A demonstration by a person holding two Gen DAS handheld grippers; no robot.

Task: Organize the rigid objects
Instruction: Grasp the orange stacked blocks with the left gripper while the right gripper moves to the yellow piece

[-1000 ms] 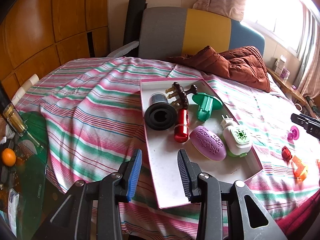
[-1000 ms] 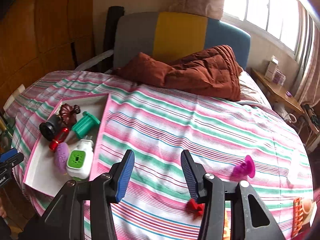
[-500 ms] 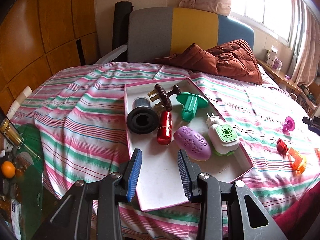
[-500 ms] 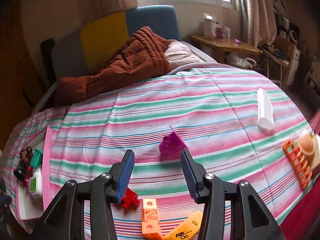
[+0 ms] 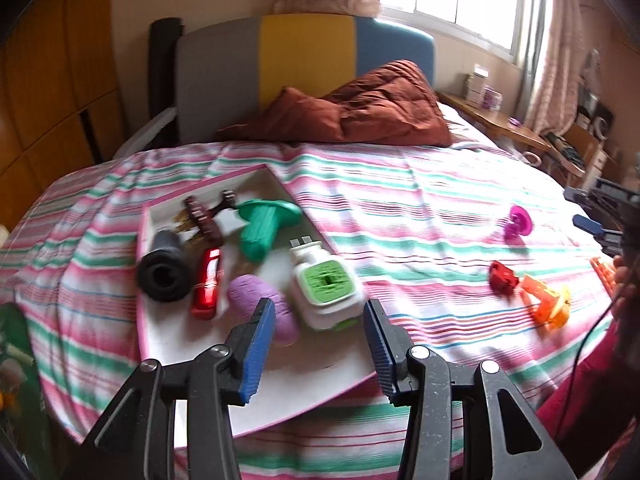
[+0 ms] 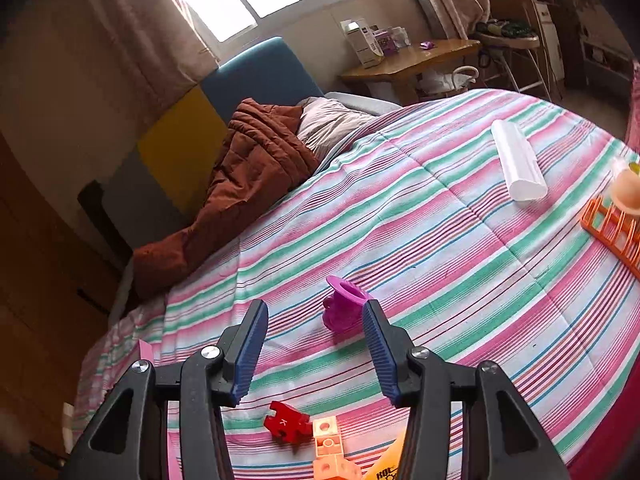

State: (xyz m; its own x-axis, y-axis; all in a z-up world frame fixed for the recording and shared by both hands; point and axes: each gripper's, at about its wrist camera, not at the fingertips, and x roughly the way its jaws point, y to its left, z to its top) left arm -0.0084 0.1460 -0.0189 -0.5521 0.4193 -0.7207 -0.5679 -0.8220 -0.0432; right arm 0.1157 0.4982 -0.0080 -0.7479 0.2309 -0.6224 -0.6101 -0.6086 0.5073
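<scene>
Left wrist view: the white tray [image 5: 172, 344] with a pink rim lies on the striped bedspread [image 5: 400, 216] and already holds six things: a black cylinder [image 5: 164, 274], a red tube [image 5: 206, 282], a brown pronged piece [image 5: 202, 220], a green flanged piece [image 5: 264, 226], a purple oval [image 5: 260, 300] and a white-and-green plug-in unit [image 5: 324, 288]. Judged from this, the sorting is partly done. Still outside the tray, well apart from it on the bedspread, lie a magenta flanged piece [image 5: 516, 224], a red puzzle piece [image 5: 502, 278] and orange blocks [image 5: 546, 300]. The left gripper [image 5: 318, 344] hangs over the tray's near part, its jaws opening with nothing between them.

Right wrist view: the magenta flanged piece [image 6: 344, 306] lies just beyond the right gripper [image 6: 314, 348], near its right finger and not touched; the jaws stand partly apart and empty. The red puzzle piece [image 6: 286, 426] and the orange blocks [image 6: 332, 452] lie nearer the camera than the magenta piece. A white roll [image 6: 518, 166] and an orange rack [image 6: 612, 232] lie well apart from it, also not yet collected.
</scene>
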